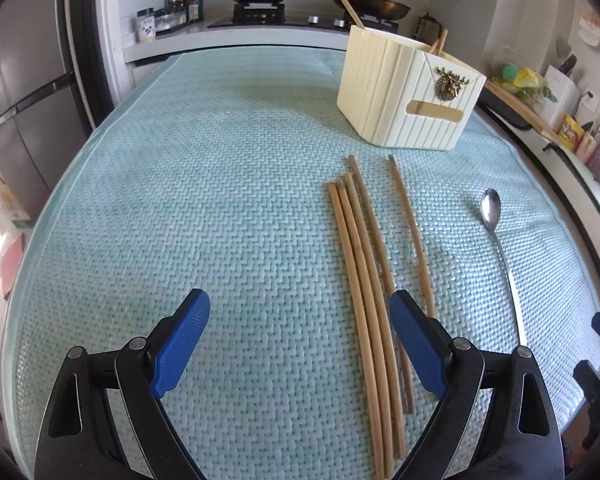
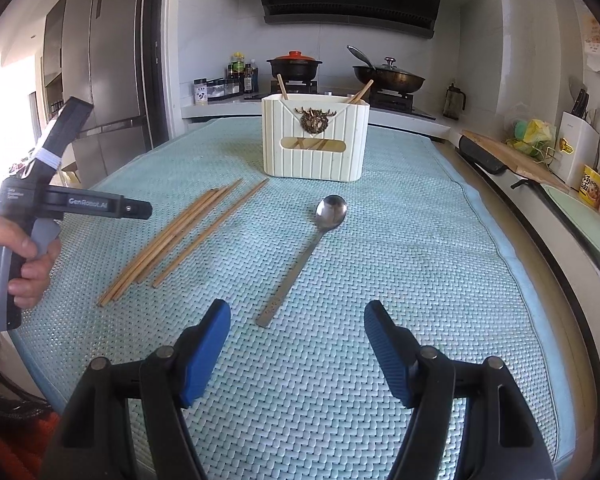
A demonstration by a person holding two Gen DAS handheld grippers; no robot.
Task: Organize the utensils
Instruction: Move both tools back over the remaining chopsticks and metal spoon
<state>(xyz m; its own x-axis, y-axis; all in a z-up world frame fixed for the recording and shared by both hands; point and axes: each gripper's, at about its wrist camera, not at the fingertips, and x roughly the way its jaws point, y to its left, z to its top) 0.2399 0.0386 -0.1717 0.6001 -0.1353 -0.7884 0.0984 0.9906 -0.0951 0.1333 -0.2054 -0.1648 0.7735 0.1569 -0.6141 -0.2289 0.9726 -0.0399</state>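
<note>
My right gripper (image 2: 297, 330) gapes wide, empty — the long steel spoon (image 2: 306, 254) lies dead ahead at frame centre, handle end nearest, bowl toward the cream ribbed utensil box (image 2: 315, 160). My left gripper (image 1: 300, 322), also open and empty, sits over the loose bamboo chopsticks (image 1: 364, 280).

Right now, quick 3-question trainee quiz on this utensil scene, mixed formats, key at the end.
1. True or false: the spoon lies on the mat with its bowl toward the cream holder.
2. Multiple choice: the loose chopsticks on the mat number A) two, B) five, C) nine.
3. Fill in: both the left claw and the right claw are ____ and hold nothing.

Key: 1 true; 2 B; 3 open.
</note>
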